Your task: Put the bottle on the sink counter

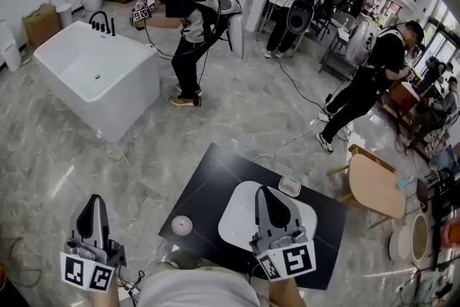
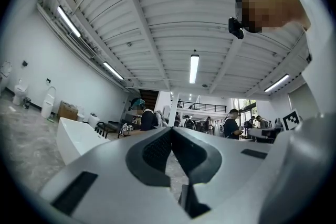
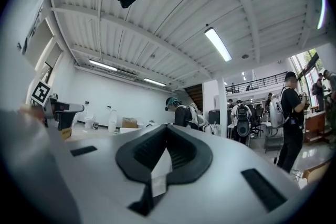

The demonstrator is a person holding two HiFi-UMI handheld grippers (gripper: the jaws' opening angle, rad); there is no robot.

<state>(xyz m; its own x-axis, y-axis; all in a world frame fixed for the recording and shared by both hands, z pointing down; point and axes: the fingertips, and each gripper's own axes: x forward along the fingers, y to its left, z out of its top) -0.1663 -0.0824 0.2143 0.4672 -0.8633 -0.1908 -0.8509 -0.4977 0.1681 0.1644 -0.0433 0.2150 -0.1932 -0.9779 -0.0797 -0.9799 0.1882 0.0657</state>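
A black sink counter with a white basin lies just below me in the head view. A small round white thing, possibly the bottle seen from above, stands on the counter's near left corner. My right gripper hovers over the basin, jaws together and empty. My left gripper hangs over the marble floor left of the counter, also closed on nothing. Both gripper views look level across the room: the left gripper and the right gripper show their tips meeting. No bottle appears in either gripper view.
A small white dish sits on the counter's far edge. A white bathtub stands at far left. Other people work further back. A round wooden table is at right, with cables on the floor.
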